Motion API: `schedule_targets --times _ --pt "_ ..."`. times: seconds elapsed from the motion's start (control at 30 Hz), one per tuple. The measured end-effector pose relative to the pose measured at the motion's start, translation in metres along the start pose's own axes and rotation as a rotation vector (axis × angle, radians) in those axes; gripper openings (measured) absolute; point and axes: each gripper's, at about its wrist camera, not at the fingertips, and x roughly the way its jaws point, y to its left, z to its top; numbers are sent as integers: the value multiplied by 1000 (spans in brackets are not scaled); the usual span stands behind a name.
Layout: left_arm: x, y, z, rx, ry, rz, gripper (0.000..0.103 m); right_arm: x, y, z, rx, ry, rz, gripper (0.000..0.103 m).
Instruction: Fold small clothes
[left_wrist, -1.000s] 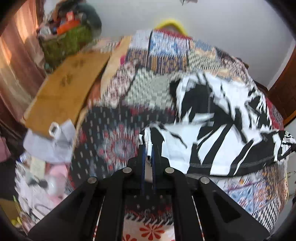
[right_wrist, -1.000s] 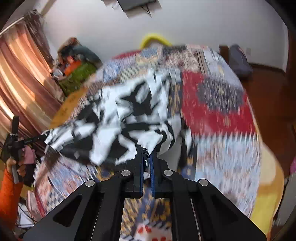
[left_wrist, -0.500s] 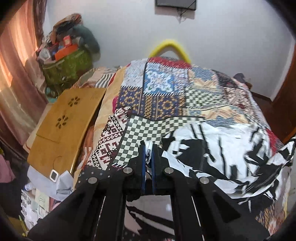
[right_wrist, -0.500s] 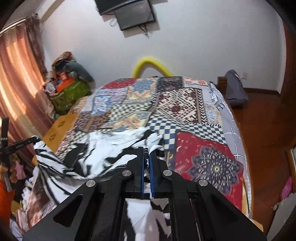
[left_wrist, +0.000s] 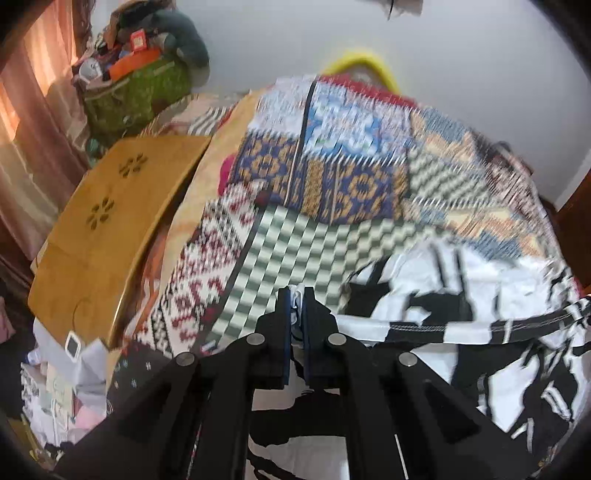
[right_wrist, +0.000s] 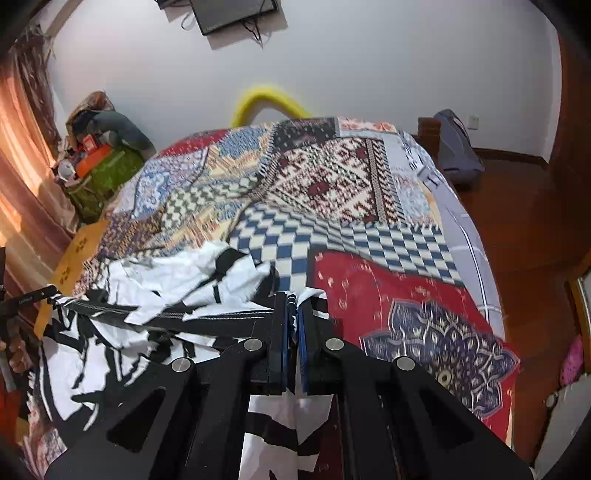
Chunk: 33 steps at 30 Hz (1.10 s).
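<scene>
While both grippers clamp opposite corners of the black-and-white garment (right_wrist: 177, 291), its stitched hem runs taut between them above the bed. From the left wrist view, the left gripper (left_wrist: 296, 306) has its jaws closed on a white tuft of the fabric, and the hem stretches away to the right, with the rest of the garment (left_wrist: 461, 295) spread over the patchwork quilt (left_wrist: 332, 147). From the right wrist view, the right gripper (right_wrist: 291, 310) also has its jaws pinched shut on a bunched corner of cloth, and loose fabric hangs down beneath it. The hem leads left toward the left gripper (right_wrist: 26, 299), seen at the frame's edge. Beside the bed lies a wooden board (left_wrist: 107, 229) with flower cut-outs, a green bag (right_wrist: 107, 173) piled with things stands near the curtain (right_wrist: 22, 155), and a screen (right_wrist: 236, 13) hangs on the white wall.
</scene>
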Motion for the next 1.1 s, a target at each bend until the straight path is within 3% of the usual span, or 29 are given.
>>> schedule_targets --times 0.13,0.23,0.43,0.53,0.57,0.63,0.67,0.7,0.87,1.1 --pt "-28 -4 24 -34 -82 -44 4 -14 2 20 -8 -65 7 4" --pt "-36 -13 39 -25 -127 -25 4 -16 -2 34 18 -103 -4 4" --pt "7 -23 49 -6 -41 32 7 21 -4 39 21 -37 -61 4" --pt "27 -16 46 -44 18 46 9 29 -5 36 9 12 -62 8" --pt "29 -12 44 -57 33 48 13 28 -5 37 13 22 -54 10" --pt "29 -6 43 -71 43 54 27 20 -9 39 25 28 -40 32" --pt "25 -2 43 -75 36 62 40 14 -10 40 30 17 -43 38" --pt "17 1 43 -72 11 77 45 6 -11 42 30 -5 -54 46" --pt "-16 4 29 -4 -38 102 60 -38 -6 39 -8 -68 -50 52" --pt "-47 -4 -35 100 -6 52 75 -55 7 -20 -42 0 -11 56"
